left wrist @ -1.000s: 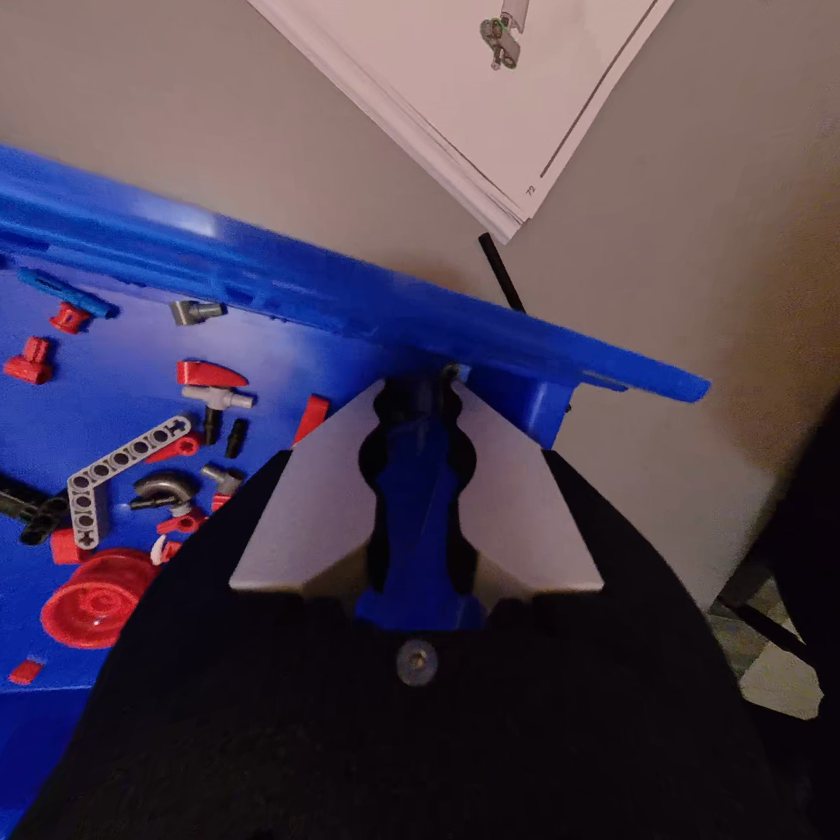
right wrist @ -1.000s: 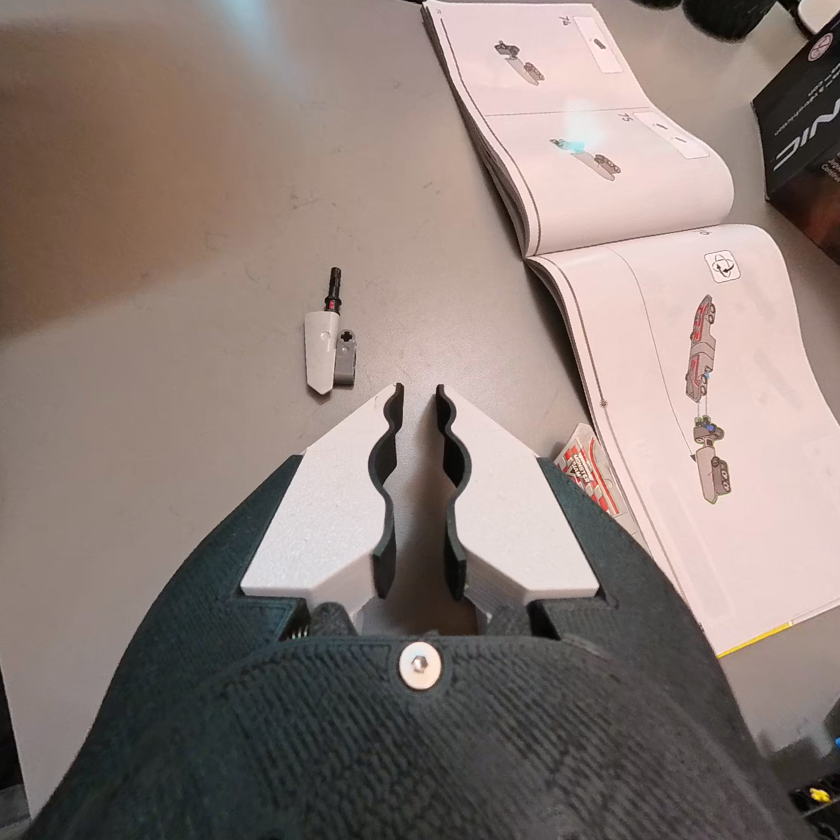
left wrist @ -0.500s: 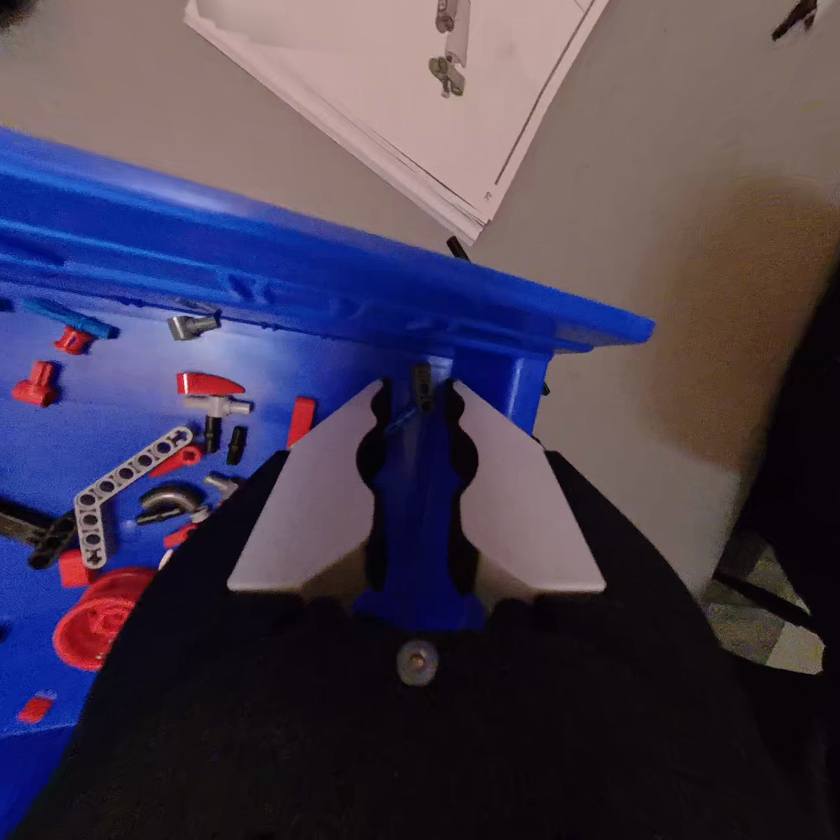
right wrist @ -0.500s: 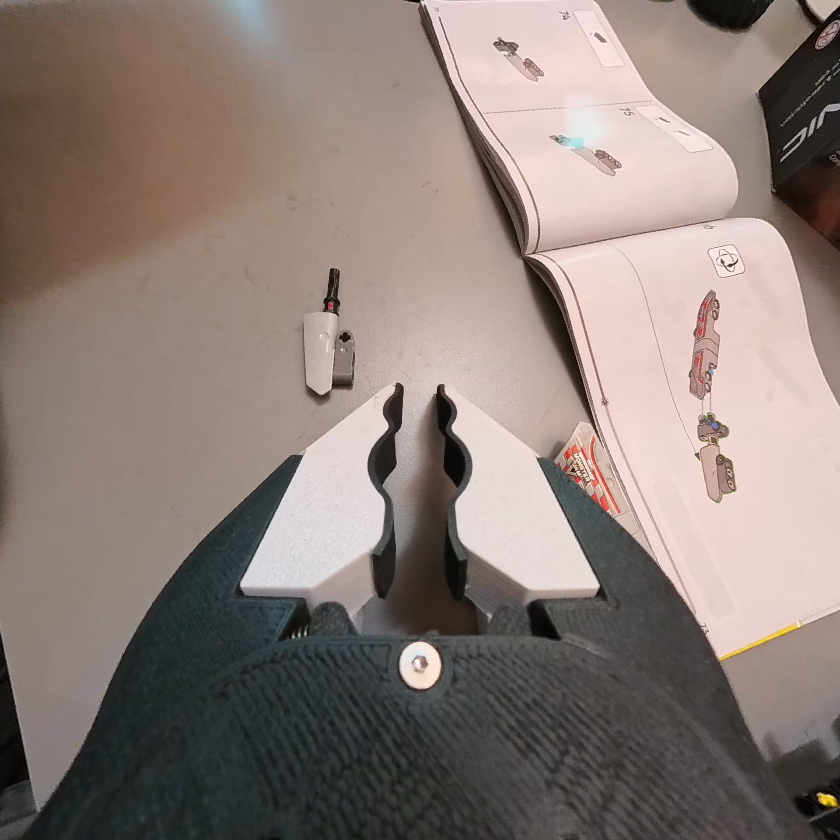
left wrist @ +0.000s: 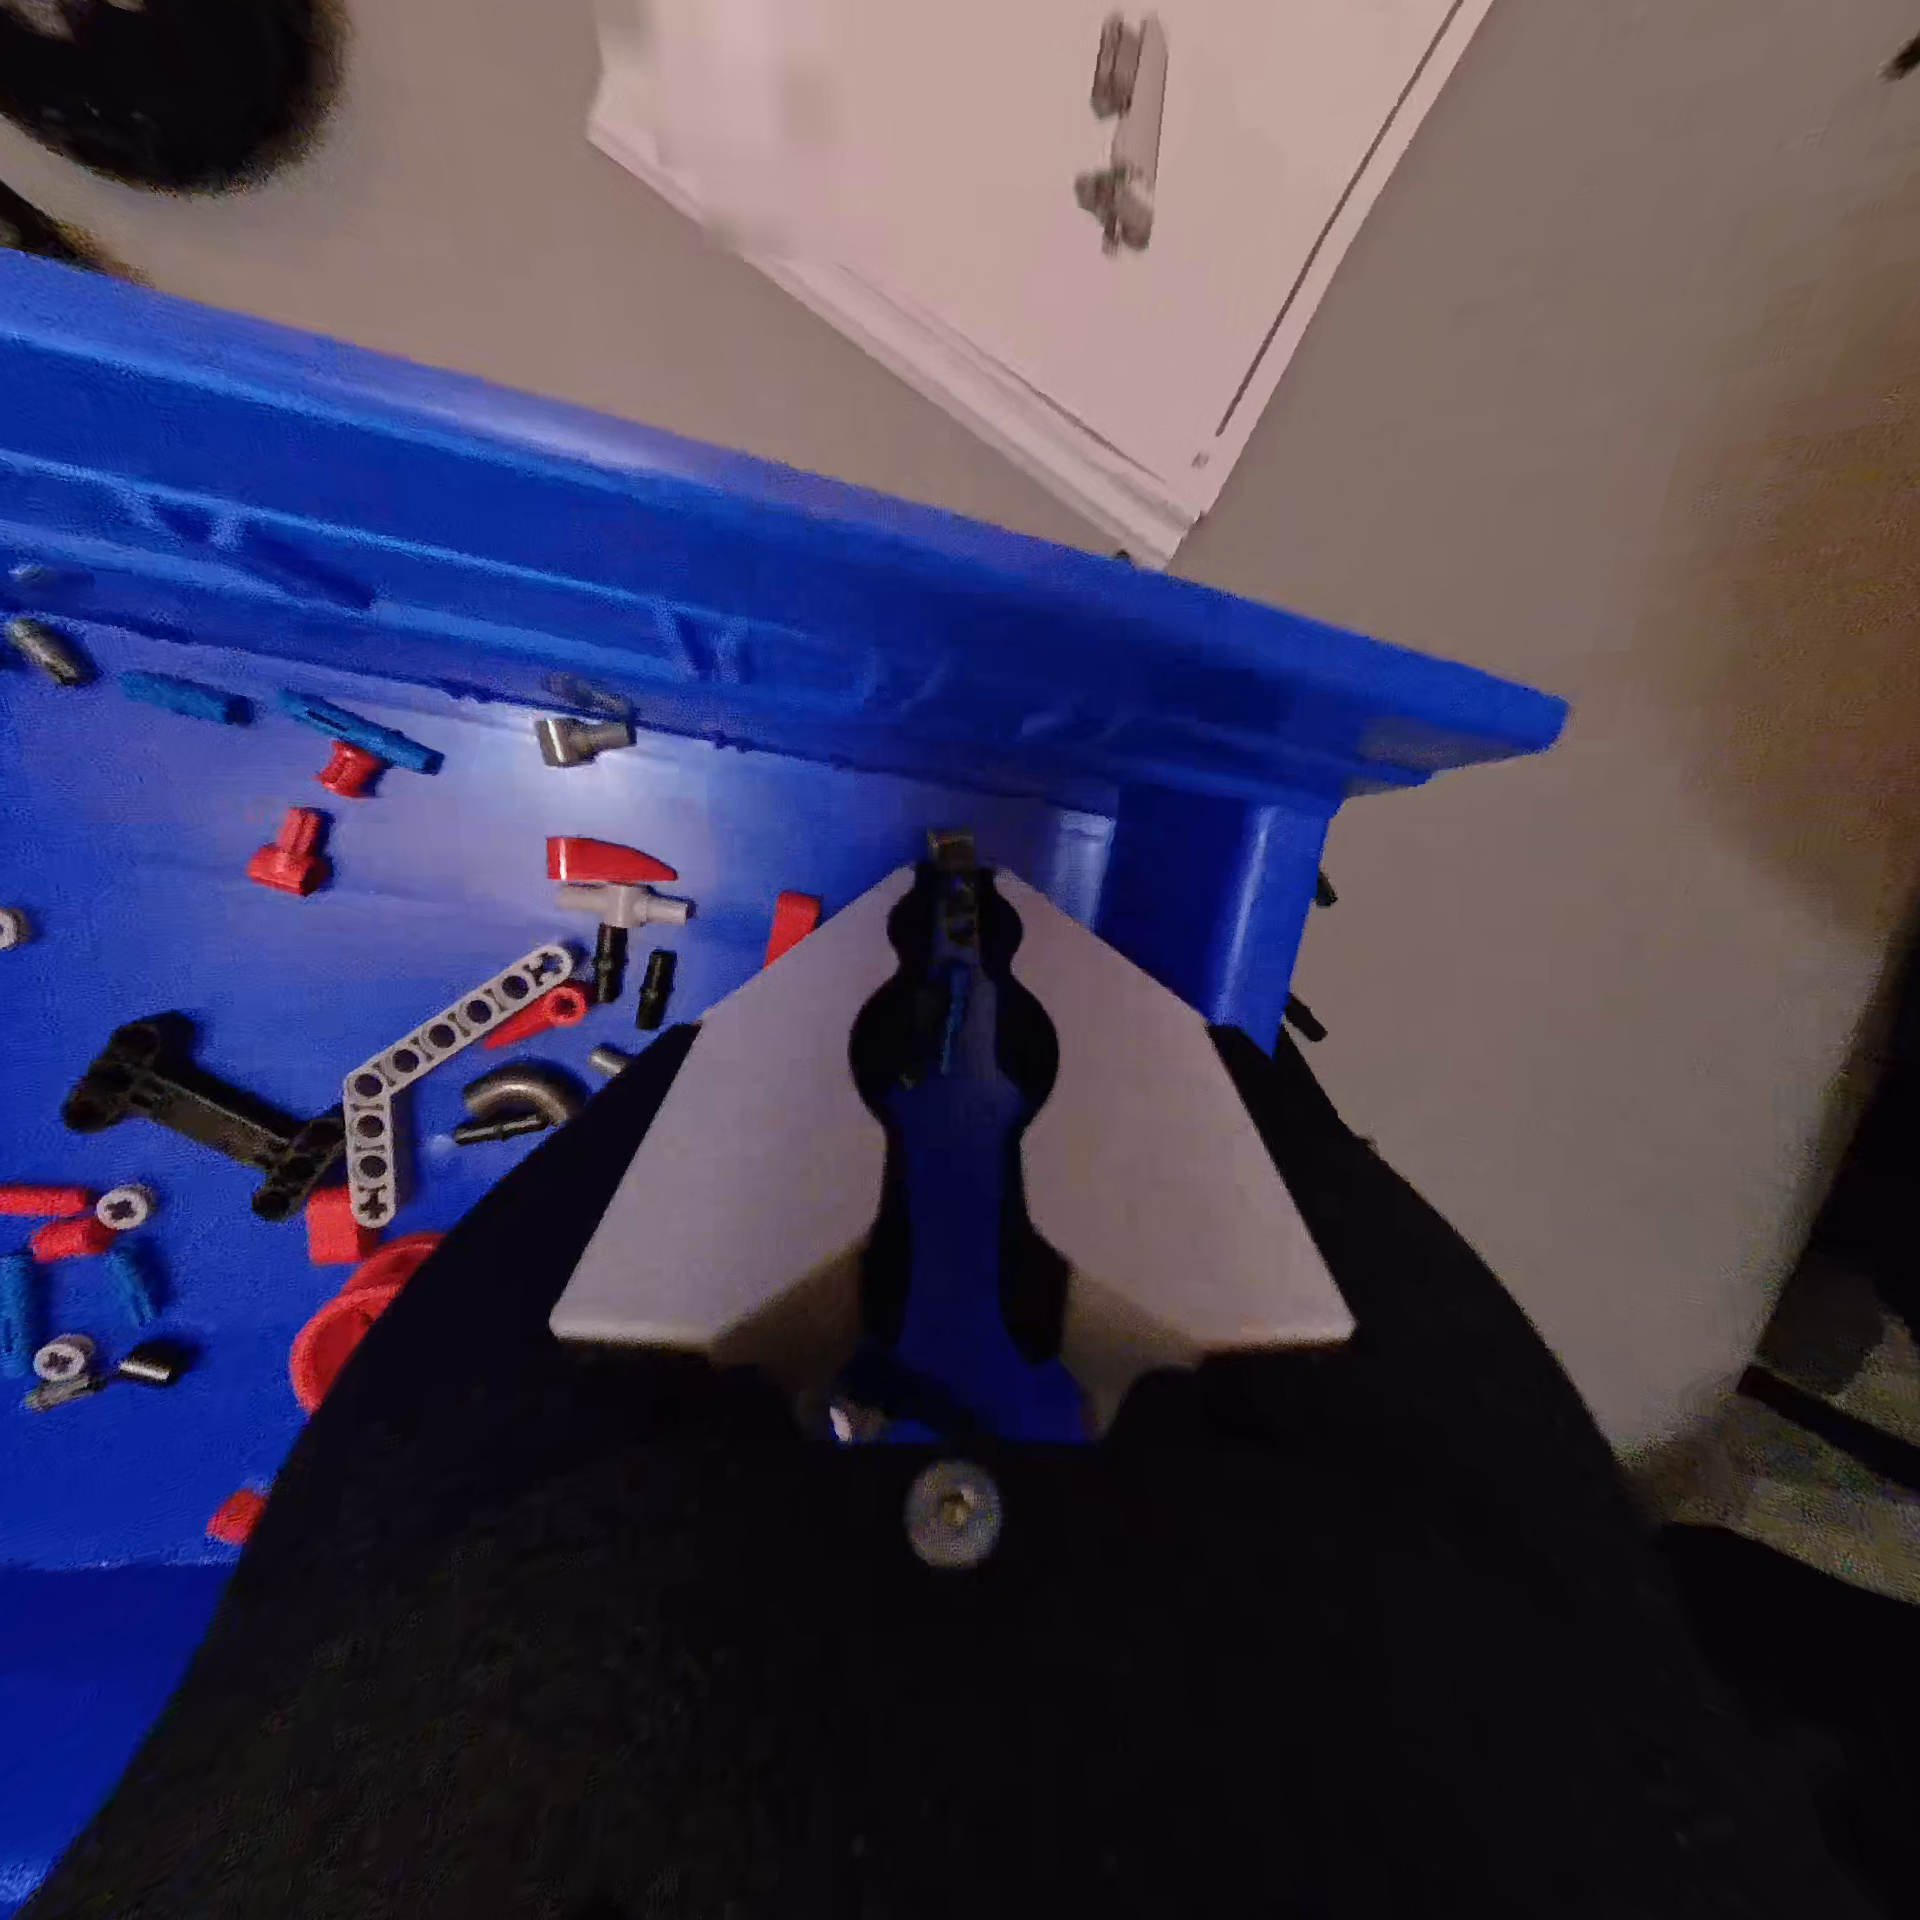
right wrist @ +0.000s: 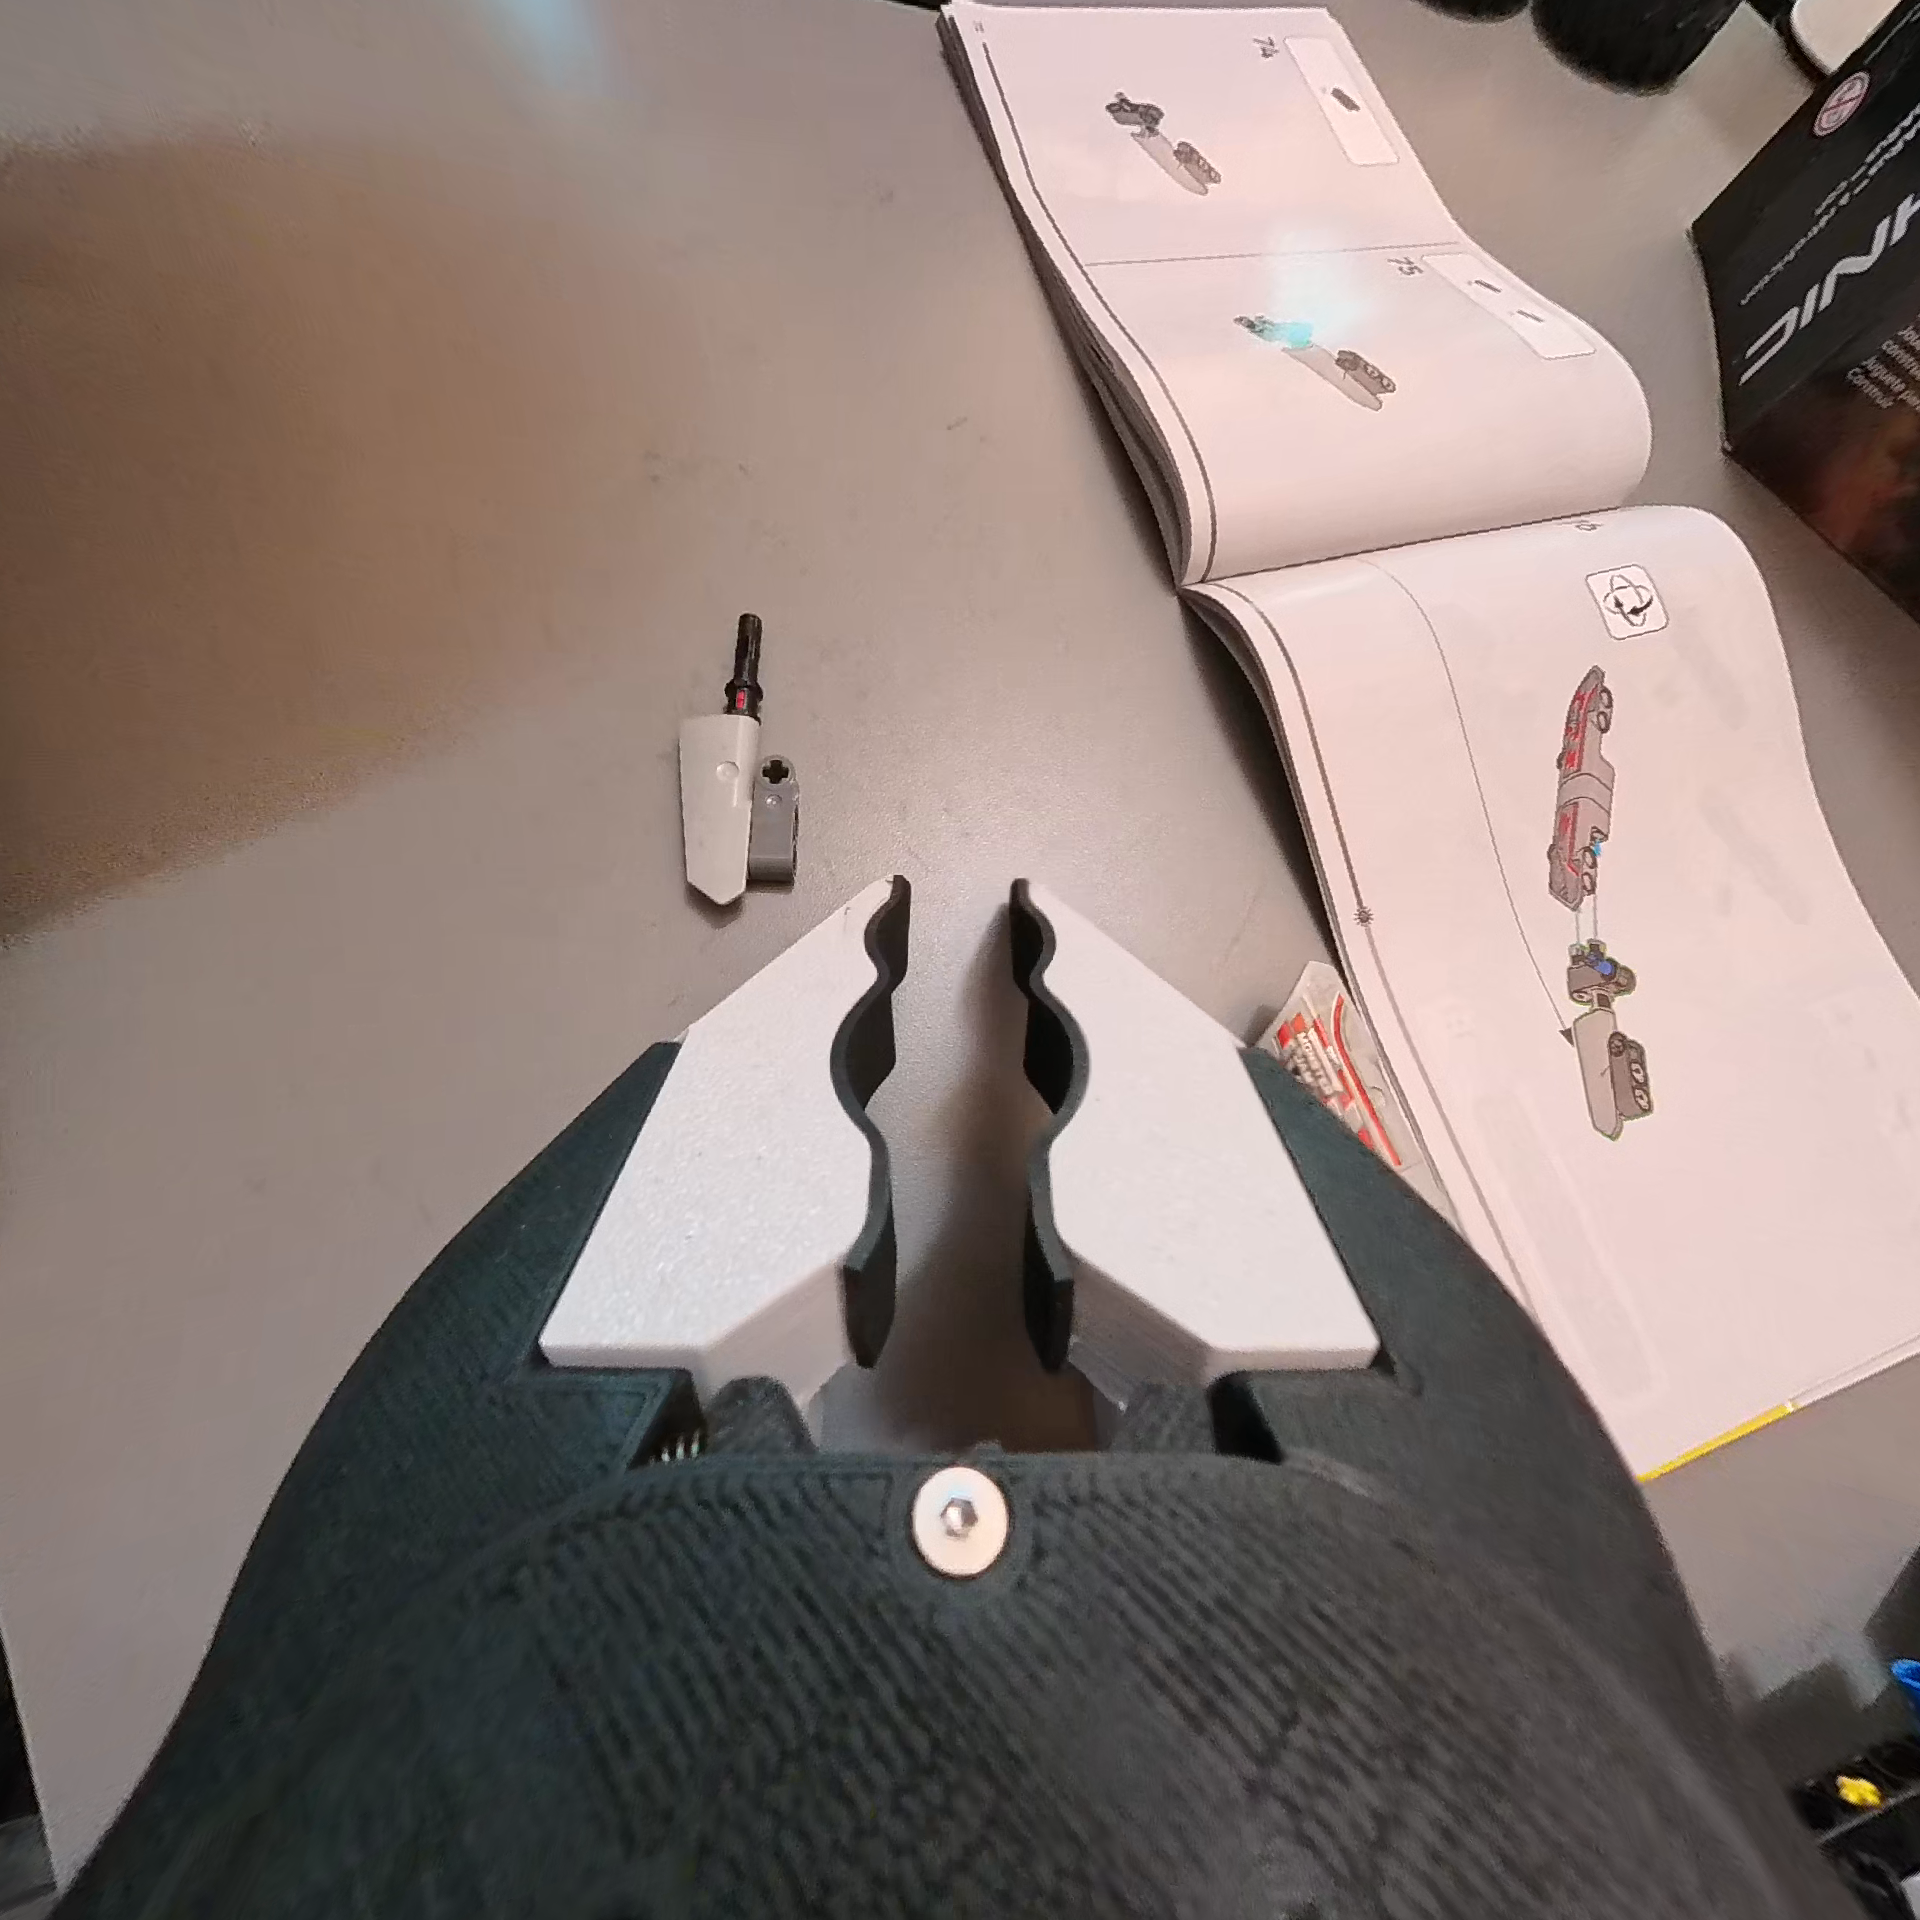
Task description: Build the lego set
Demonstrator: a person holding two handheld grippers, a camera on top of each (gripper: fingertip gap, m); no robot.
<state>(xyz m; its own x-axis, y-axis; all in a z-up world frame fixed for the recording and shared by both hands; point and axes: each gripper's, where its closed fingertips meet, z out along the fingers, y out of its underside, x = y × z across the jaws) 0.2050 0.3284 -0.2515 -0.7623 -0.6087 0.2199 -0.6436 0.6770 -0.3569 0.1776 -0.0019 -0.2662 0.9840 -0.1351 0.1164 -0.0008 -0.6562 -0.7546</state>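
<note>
Left claw (left wrist: pixel 954 883) pinches small black pin (left wrist: pixel 951 902).

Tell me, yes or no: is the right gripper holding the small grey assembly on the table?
No: the right gripper is open and empty, and the small grey assembly lies on the table just ahead of it.

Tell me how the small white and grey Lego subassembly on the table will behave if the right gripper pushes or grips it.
The subassembly looks tiny, so probably light and apt to skid on the smooth table. Lying flat on its white panel, it seems unlikely to roll. Its black pin sticking out may snag or pop off. The open right gripper is wide enough.
</note>
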